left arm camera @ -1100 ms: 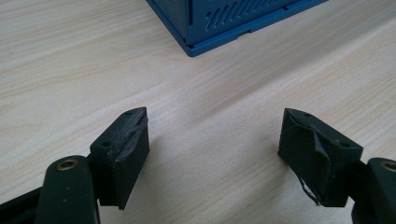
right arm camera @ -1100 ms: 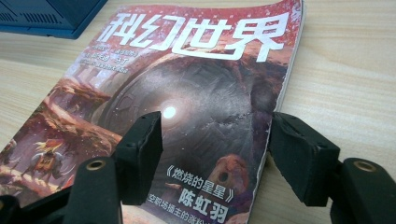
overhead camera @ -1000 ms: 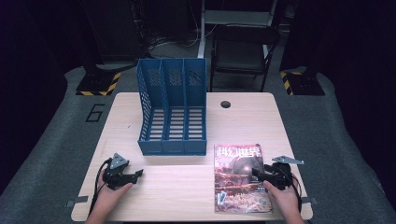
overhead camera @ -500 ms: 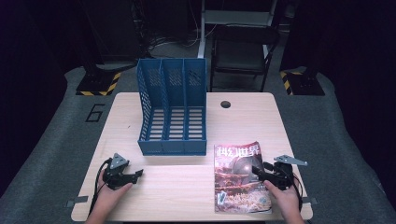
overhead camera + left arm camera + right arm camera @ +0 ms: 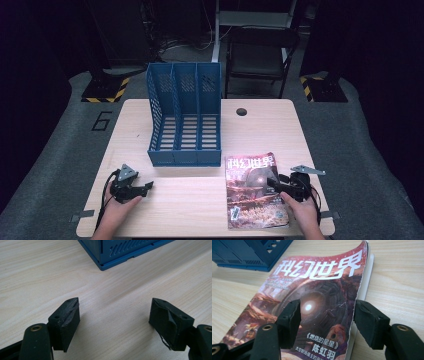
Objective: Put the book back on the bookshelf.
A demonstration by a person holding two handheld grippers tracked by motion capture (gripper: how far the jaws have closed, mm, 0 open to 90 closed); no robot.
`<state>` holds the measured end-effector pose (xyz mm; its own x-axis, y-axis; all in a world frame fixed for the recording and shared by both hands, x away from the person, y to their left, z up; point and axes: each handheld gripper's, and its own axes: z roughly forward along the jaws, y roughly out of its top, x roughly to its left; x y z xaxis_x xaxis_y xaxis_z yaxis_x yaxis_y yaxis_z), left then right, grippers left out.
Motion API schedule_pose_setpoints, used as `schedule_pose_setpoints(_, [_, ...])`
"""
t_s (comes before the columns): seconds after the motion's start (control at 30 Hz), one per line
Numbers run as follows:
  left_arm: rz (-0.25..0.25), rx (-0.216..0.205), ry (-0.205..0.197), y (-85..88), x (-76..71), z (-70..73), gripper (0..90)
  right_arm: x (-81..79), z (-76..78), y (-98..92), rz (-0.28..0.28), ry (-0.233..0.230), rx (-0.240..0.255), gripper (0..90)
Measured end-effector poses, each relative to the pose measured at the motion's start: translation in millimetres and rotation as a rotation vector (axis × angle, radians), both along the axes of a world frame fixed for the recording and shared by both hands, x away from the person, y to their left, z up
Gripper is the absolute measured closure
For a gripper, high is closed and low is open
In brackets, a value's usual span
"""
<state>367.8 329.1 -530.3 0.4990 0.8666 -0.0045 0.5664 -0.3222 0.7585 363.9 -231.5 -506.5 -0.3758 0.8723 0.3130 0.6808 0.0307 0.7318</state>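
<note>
Right hand-held gripper [image 5: 325, 315] stands open astride the magazine's [image 5: 312, 297] edge, seemingly not yet pinching it

The table [image 5: 200, 200] is lit from above and looks bright, but the room around it is very dark. The high view is a bit soft. The magazine [image 5: 317, 302] cover shines with glare.
</note>
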Motion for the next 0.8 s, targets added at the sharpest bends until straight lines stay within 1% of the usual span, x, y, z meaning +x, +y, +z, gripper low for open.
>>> schedule_pose_setpoints(0.03, [0.0,0.0,0.0,0.0,0.0,0.0,24.5,0.0,0.0,0.0,0.0,0.0,0.0,37.6])
schedule_pose_setpoints(0.1, [-0.001,0.0,0.001,0.0,0.0,0.0,24.5,2.2,-3.2,0.7,0.003,-0.004,-0.021,37.1])
schedule_pose_setpoints(0.17, [-0.001,0.0,0.0,0.1,0.1,0.0,24.5,2.4,-4.5,1.6,0.001,0.011,-0.033,36.9])
schedule_pose_setpoints(0.23, [-0.004,0.004,0.007,0.2,-0.3,0.7,24.6,2.8,-5.5,1.7,0.004,0.01,-0.041,36.6])
schedule_pose_setpoints(0.3, [-0.006,-0.006,0.01,-2.3,-1.4,0.6,24.6,3.0,-6.2,2.1,0.0,0.013,-0.048,36.5])
schedule_pose_setpoints(0.33, [-0.02,0.007,0.012,-2.3,-1.3,1.2,24.7,3.1,-6.6,2.4,-0.003,0.011,-0.052,36.5])
schedule_pose_setpoints(0.37, [-0.021,0.009,0.008,-3.6,-1.4,1.0,24.6,3.3,-6.8,2.6,-0.004,0.008,-0.056,36.5])
schedule_pose_setpoints(0.4, [-0.022,0.009,0.0,-4.9,-1.4,0.4,24.6,3.0,-7.0,3.3,-0.006,0.017,-0.068,36.4])
schedule_pose_setpoints(0.43, [-0.026,0.009,0.007,-5.6,-1.5,0.8,24.6,3.0,-7.0,3.3,-0.006,0.017,-0.068,36.4])
schedule_pose_setpoints(0.5, [-0.027,0.008,0.003,-6.0,-1.3,0.6,24.7,2.7,-9.1,5.2,-0.006,0.04,-0.083,35.8])
schedule_pose_setpoints(0.57, [-0.033,0.012,0.011,-5.4,-1.4,1.2,24.7,2.9,-10.5,5.7,-0.008,0.04,-0.087,35.5])
schedule_pose_setpoints(0.63, [-0.032,0.012,0.01,-5.5,-1.4,1.2,24.6,2.8,-11.0,5.9,-0.012,0.046,-0.083,35.7])
schedule_pose_setpoints(0.7, [-0.033,0.011,0.009,-5.7,-1.4,1.0,24.6,3.0,-10.9,4.7,-0.022,0.06,-0.048,37.2])
schedule_pose_setpoints(0.73, [-0.032,0.01,0.0,-6.3,-1.5,0.4,24.6,3.3,-11.0,3.9,-0.026,0.065,-0.038,37.4])
schedule_pose_setpoints(0.8, [-0.033,0.008,-0.002,-7.0,-1.7,0.2,24.6,3.7,-11.5,3.1,-0.031,0.063,-0.029,37.3])
